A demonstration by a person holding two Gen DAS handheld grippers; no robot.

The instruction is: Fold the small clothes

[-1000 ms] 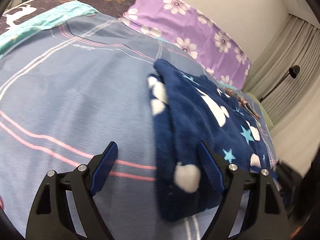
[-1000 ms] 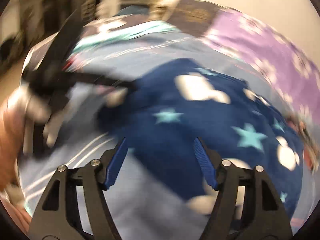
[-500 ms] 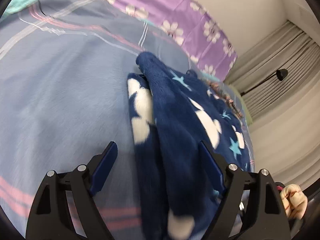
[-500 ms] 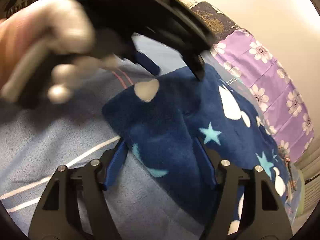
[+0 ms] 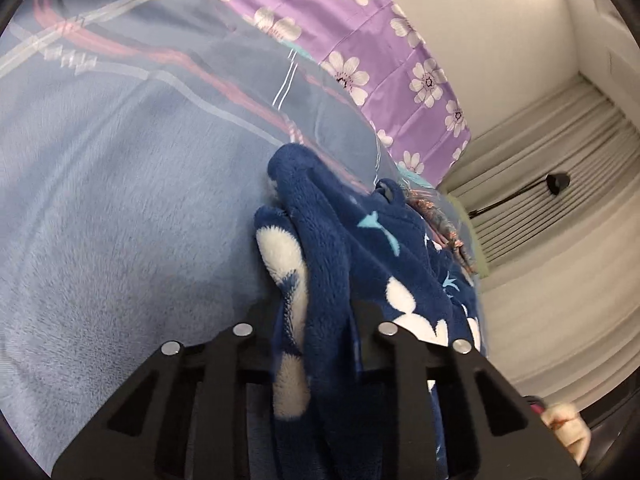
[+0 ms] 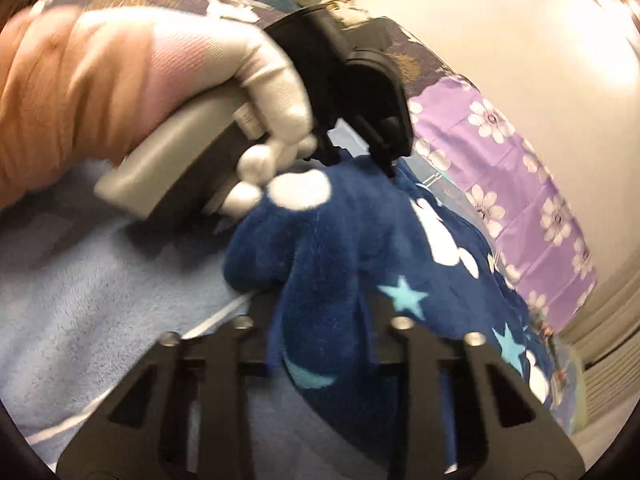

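Note:
A small dark blue fleece garment (image 5: 340, 248) with white blobs and light blue stars lies on a blue striped bedspread (image 5: 120, 184). My left gripper (image 5: 316, 320) is shut on the garment's near edge, the fleece bunched between its jaws. In the right wrist view my right gripper (image 6: 320, 312) is shut on another edge of the same garment (image 6: 360, 248). The left gripper's black body (image 6: 360, 92), held in a gloved hand (image 6: 160, 64), shows just behind it, its tip touching the fleece.
A purple flowered sheet (image 5: 384, 52) lies along the far side of the bed by a pale wall. Grey curtains (image 5: 560, 200) hang at the right. A patterned item (image 5: 444, 224) lies beyond the garment.
Both grippers were open over the garment; they have closed on its edges. The left gripper has moved forward along the garment's edge, and the two grippers are now close together.

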